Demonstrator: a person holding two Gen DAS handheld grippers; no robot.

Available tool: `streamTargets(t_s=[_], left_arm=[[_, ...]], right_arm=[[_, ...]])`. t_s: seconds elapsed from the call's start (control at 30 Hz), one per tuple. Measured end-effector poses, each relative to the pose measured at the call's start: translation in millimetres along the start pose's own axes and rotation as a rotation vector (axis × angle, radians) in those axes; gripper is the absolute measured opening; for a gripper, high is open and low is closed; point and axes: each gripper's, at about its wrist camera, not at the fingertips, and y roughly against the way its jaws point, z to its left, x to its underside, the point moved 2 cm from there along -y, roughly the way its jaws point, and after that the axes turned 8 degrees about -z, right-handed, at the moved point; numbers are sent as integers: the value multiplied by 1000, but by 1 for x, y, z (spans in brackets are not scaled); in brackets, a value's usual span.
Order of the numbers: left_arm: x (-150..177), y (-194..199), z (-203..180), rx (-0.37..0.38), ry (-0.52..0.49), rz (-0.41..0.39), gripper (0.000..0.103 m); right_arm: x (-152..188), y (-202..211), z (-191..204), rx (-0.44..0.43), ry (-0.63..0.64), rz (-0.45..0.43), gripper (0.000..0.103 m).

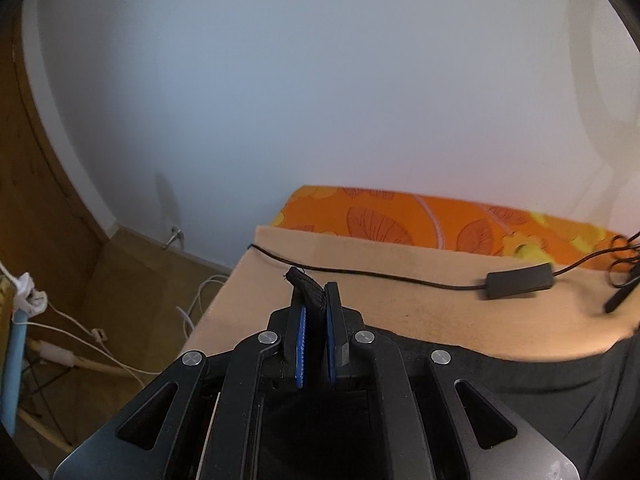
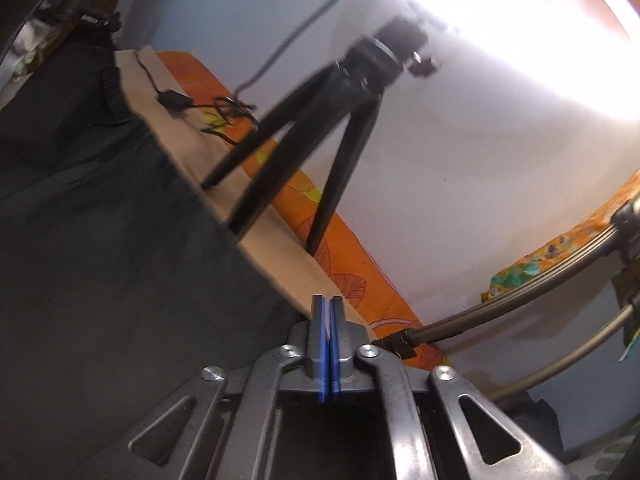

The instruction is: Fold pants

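Beside black pants [image 2: 100, 240], tripod [image 2: 320, 128], cable [image 1: 360, 276], left gripper [image 1: 316, 300] pinching waistband

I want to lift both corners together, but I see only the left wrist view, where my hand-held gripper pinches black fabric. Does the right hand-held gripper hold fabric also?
Observer: No. The right hand-held gripper is shut, blue pads together, and no fabric shows between them.
Operator: Where are the pants from it?
Observer: The dark grey fabric pants lie spread to its left, on the beige board.
Operator: Is any obstacle near?
Observer: Yes, a black three-legged tripod stands ahead of it, by the board's far edge.
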Motion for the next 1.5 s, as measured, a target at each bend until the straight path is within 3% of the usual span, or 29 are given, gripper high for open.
streamTargets(t_s=[0.2, 0.27, 0.3, 0.33, 0.5, 0.6, 0.73, 0.93, 1.13, 1.2, 1.3, 1.33, 1.47, 1.5], left_arm=[[6, -15, -9, -24, -15, 7, 12], [3, -15, -8, -20, -7, 14, 17], [0, -11, -6, -38, -13, 7, 28], [-3, -6, -6, -51, -20, -4, 33], [-9, 36, -6, -67, -64, -72, 37], [-3, 75, -17, -8, -91, -103, 45], [18, 131, -43, 78, -162, -123, 45], [58, 187, -81, 252, -159, -66, 46], [73, 231, -128, 395, -158, -47, 46], [81, 242, -144, 440, -155, -28, 46], [95, 256, -162, 480, -151, -11, 46], [102, 261, -167, 501, -138, 2, 46], [122, 270, -179, 533, -135, 37, 46], [126, 273, -182, 533, -136, 37, 46]], right_arm=[[14, -8, -18, -6, -78, 16, 0], [20, -1, -37, -34, -159, 18, 13], [25, 2, -51, -50, -208, 17, 27], [32, 10, -64, -71, -269, 11, 33], [76, 51, -114, -92, -474, 33, 41], [108, 75, -131, -130, -599, 61, 45], [140, 87, -136, -181, -693, 92, 46], [165, 83, -100, -297, -764, 124, 47], [173, 82, -67, -386, -788, 161, 47], [176, 83, -58, -371, -772, 174, 47], [180, 84, -57, -327, -759, 160, 62], [183, 85, -60, -331, -784, 144, 62], [189, 77, -65, -362, -842, 153, 61], [190, 75, -62, -377, -848, 152, 49]])
